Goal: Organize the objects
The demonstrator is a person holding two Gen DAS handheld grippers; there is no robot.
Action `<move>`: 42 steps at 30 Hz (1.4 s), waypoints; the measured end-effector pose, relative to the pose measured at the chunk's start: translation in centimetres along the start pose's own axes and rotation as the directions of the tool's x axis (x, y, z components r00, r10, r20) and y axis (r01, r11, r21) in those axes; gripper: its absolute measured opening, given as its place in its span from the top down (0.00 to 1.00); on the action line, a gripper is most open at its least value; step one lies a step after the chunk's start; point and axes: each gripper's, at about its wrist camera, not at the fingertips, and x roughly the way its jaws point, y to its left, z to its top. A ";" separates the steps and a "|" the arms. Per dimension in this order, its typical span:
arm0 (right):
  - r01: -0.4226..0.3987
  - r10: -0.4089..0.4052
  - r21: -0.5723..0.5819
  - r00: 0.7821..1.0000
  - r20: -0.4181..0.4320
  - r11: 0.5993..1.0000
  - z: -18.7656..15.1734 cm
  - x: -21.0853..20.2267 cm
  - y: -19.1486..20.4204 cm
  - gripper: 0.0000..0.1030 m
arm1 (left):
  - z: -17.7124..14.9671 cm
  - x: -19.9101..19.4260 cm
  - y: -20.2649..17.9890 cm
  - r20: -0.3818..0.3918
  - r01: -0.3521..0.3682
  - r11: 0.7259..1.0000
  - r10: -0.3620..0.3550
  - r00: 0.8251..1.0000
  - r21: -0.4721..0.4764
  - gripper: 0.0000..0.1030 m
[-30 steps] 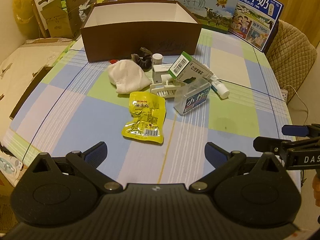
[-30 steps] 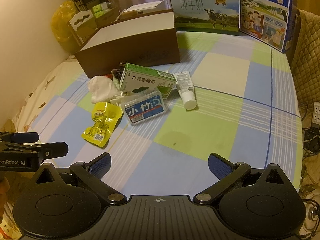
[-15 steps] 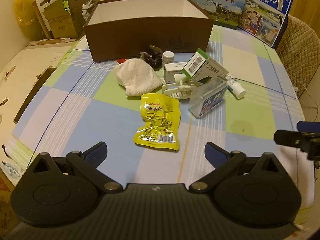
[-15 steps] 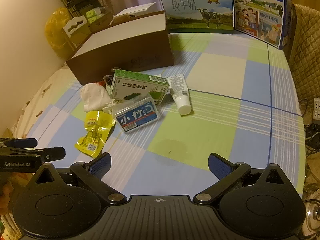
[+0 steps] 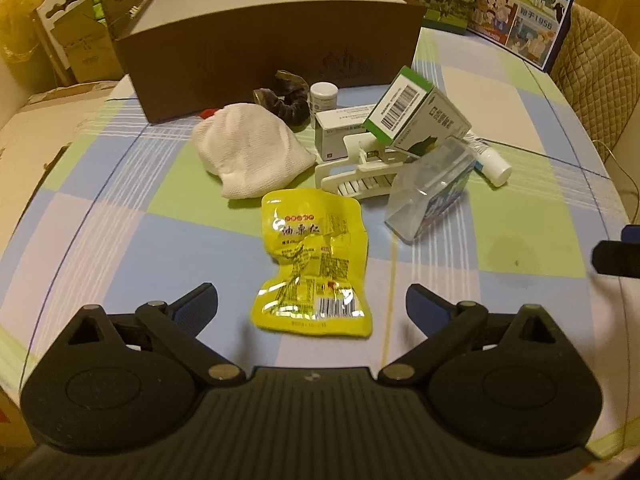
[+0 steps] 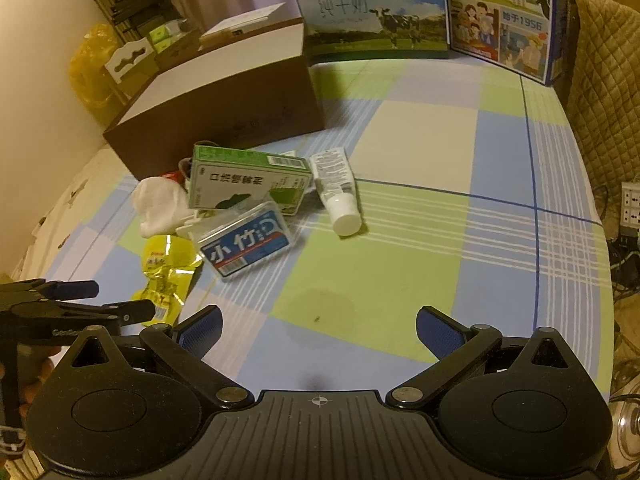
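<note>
Approach step: the left hand-held gripper (image 5: 312,302) hangs wide apart, empty, over the yellow packet (image 5: 314,264). Right hand-held gripper (image 6: 318,330) also wide, empty. Next, I judge: lower, pinch, carry to the brown box (image 5: 276,46).

One brown box (image 5: 276,36), two milk cartons (image 6: 376,16), one yellow packet (image 5: 312,264), one tube (image 6: 336,192).

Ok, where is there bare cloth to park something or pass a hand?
Free: the table's right half, from the white tube to the milk cartons; also left of the white cloth. Crowded: between the brown box and yellow packet.
</note>
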 end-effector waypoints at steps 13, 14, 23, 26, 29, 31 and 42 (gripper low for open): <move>0.027 -0.026 0.050 0.999 -0.027 0.998 0.7 1.7 -1.5 0.02 | 1.8 5.1 0.3 -0.034 0.032 0.997 -0.030 0.999 0.068 0.25; 0.029 -0.027 0.051 0.999 -0.028 0.998 0.8 1.8 -1.5 0.02 | 1.9 5.3 0.4 -0.037 0.044 0.997 -0.041 0.998 0.070 0.27; 0.011 -0.009 0.046 0.999 -0.037 0.999 1.5 3.0 -1.3 0.02 | 2.0 5.5 0.4 -0.023 0.072 0.992 -0.070 0.997 0.100 0.35; -0.003 0.004 0.031 0.999 -0.039 1.000 1.7 3.5 -0.7 0.02 | 1.9 5.1 0.6 -0.006 0.065 0.993 -0.065 0.998 0.096 0.46; -0.017 0.018 0.016 0.999 -0.042 1.000 1.7 4.0 -0.1 0.02 | 2.0 4.5 1.2 0.010 0.077 0.994 -0.078 0.997 0.076 0.56; -0.024 0.024 0.007 0.999 -0.045 1.000 1.8 4.3 0.2 0.02 | 2.0 4.1 1.6 0.013 0.082 0.994 -0.083 0.996 0.068 0.59; -0.042 0.042 0.000 0.998 -0.035 0.999 1.7 4.1 0.4 0.02 | 1.8 0.7 1.2 0.037 0.122 0.991 -0.123 0.992 0.048 0.79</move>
